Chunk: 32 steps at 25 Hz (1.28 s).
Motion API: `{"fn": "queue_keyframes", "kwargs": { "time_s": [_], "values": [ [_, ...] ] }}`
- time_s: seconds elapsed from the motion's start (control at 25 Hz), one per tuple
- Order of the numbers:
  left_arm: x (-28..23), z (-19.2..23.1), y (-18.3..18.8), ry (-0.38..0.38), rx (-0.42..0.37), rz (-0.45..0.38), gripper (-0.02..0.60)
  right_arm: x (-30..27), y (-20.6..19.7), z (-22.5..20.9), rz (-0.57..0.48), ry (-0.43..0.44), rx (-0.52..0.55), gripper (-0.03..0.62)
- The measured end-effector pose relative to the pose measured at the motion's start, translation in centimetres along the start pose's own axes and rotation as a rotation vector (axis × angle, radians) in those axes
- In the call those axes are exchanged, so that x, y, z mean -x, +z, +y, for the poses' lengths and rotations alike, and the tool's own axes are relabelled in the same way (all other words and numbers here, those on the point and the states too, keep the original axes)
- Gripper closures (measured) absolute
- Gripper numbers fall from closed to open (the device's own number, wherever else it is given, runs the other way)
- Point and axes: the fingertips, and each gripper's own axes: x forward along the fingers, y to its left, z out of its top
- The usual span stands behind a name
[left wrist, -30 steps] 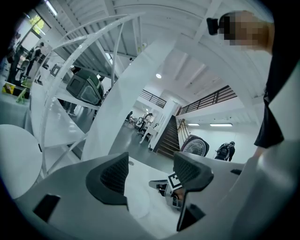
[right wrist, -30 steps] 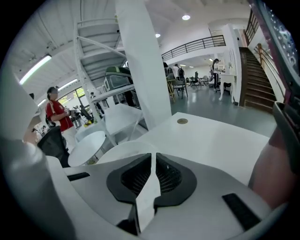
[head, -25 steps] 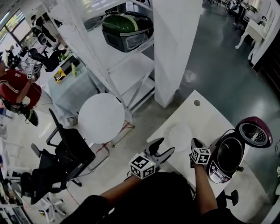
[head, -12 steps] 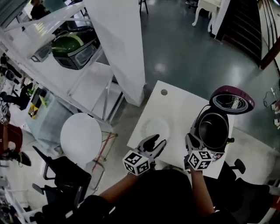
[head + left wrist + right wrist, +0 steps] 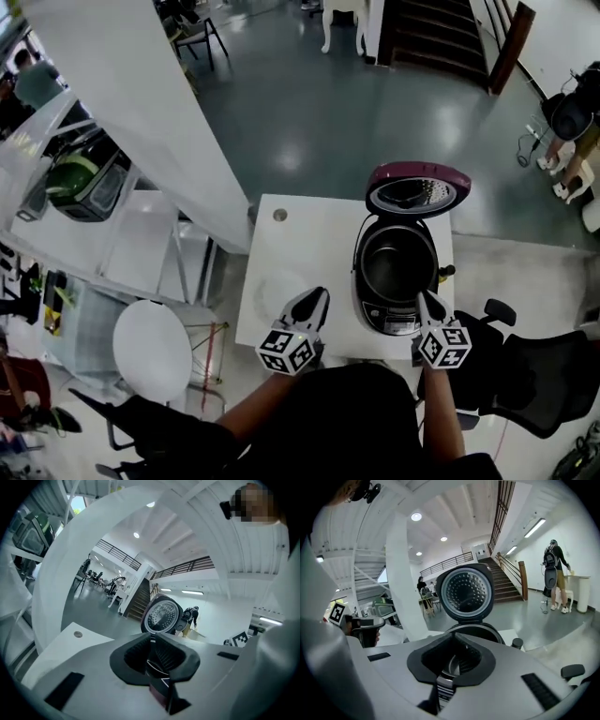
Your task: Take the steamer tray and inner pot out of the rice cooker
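Only the head view shows the whole layout: the rice cooker (image 5: 395,274) stands open on the white table (image 5: 291,230) at the centre of the frame, its maroon lid (image 5: 418,190) tipped toward the top, the dark inner pot (image 5: 397,265) still seated in the body, and a faint pale round tray (image 5: 272,287) lying on the tabletop to the cooker's left. The left gripper view shows the lid's perforated inner face from the side and the table's small hole (image 5: 78,633). The right gripper view looks straight at the lid and the pot's rim, with a staircase (image 5: 506,581) behind and the other gripper at its left edge. A second ago the cooker sat at the lower right edge of the head view with both grippers to its left; now they flank its front. The left gripper (image 5: 315,298), wide open then, has just been closing and its jaws meet on nothing. The right gripper (image 5: 427,302) is likewise clenched and empty. Both dark-sleeved forearms reach up from the bottom edge, with the grippers pointing toward the top of the frame.
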Motion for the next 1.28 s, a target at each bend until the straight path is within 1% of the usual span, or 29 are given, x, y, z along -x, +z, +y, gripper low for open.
{"fn": "queue_keyframes", "kwargs": {
  "time_s": [0.12, 0.2, 0.32, 0.52, 0.68, 0.84, 1.08, 1.16, 1.24, 1.28],
  "values": [
    [-3.2, -1.7, -0.8, -0.044, -0.017, 0.042, 0.555, 0.4, 0.2, -3.3, 0.006, -0.038, 0.014, 0.58],
    [-5.3, -2.4, -1.6, -0.051, -0.041, 0.076, 0.555, 0.3, 0.4, -5.3, 0.009, -0.061, 0.035, 0.58],
    [-7.9, -2.9, -2.9, -0.035, -0.07, 0.115, 0.555, 0.0, 0.4, -7.8, 0.022, -0.086, 0.064, 0.58],
    [-11.0, -2.9, -4.0, 0.005, -0.087, 0.15, 0.555, -2.0, 0.2, -10.7, 0.071, -0.075, 0.064, 0.579],
    [-13.3, -2.3, -4.7, 0.046, -0.102, 0.173, 0.555, -4.2, 0.0, -12.2, 0.125, -0.05, 0.102, 0.579],
    [-15.1, -1.5, -5.3, 0.075, -0.122, 0.212, 0.555, -6.5, -0.4, -13.3, 0.193, -0.034, 0.127, 0.579],
    [-17.1, -0.3, -6.3, 0.105, -0.143, 0.256, 0.554, -9.4, -0.8, -13.4, 0.271, 0.02, 0.189, 0.572],
    [-17.7, 0.1, -6.7, 0.111, -0.149, 0.272, 0.535, -10.2, -0.9, -13.3, 0.294, 0.038, 0.214, 0.554],
    [-18.3, 0.6, -7.2, 0.111, -0.155, 0.3, 0.483, -10.9, -1.0, -13.3, 0.315, 0.046, 0.239, 0.543],
    [-18.5, 0.7, -7.4, 0.11, -0.16, 0.317, 0.469, -11.2, -1.1, -13.3, 0.325, 0.047, 0.256, 0.539]
  ]
}}
